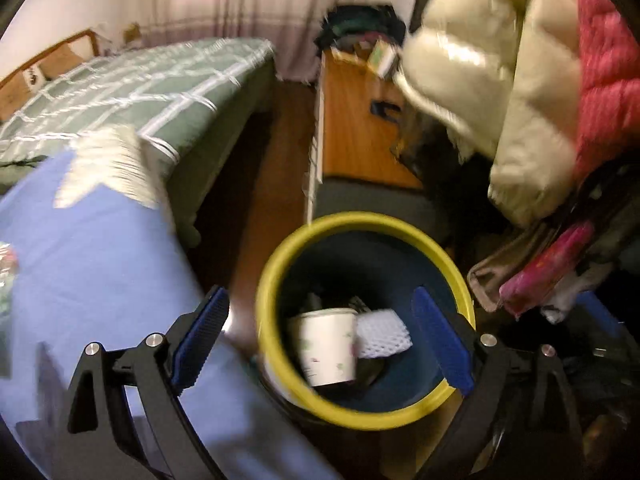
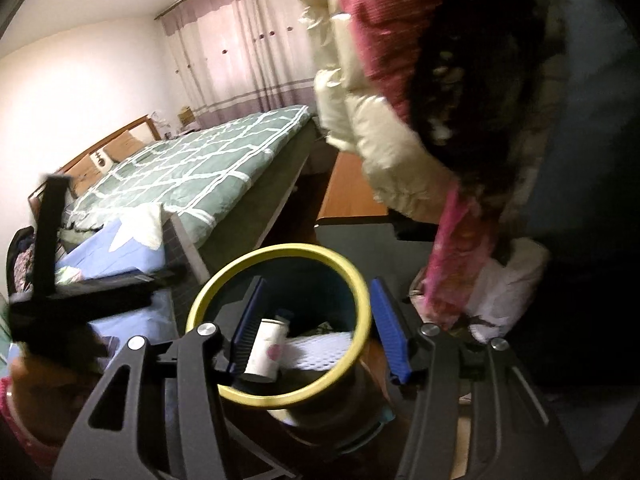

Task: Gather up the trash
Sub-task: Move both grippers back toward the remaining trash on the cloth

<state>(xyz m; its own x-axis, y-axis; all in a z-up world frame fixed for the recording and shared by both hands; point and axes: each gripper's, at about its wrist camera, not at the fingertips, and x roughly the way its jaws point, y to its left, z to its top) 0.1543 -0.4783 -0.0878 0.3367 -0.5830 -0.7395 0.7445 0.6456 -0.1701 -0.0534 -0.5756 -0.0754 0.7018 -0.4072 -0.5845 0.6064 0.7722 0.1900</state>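
L gripper (image 1: 320, 344) jaws spread wide, nothing btwn them, above the yellow-rimmed bin (image 1: 280, 248). R gripper (image 2: 316, 324) also released, empty, over same bin. In the bin: paper cup (image 1: 328, 346) on its side, white foam net (image 1: 382, 332) just right of it. Green bed (image 1: 132, 88) far left.

Home bedroom, bed (image 2: 208, 160), curtains (image 2: 240, 60), hanging jackets (image 1: 500, 80)

Black tongs (image 1: 320, 344) with ribbed blue pads (image 1: 202, 338) and silver screws (image 1: 92, 348).
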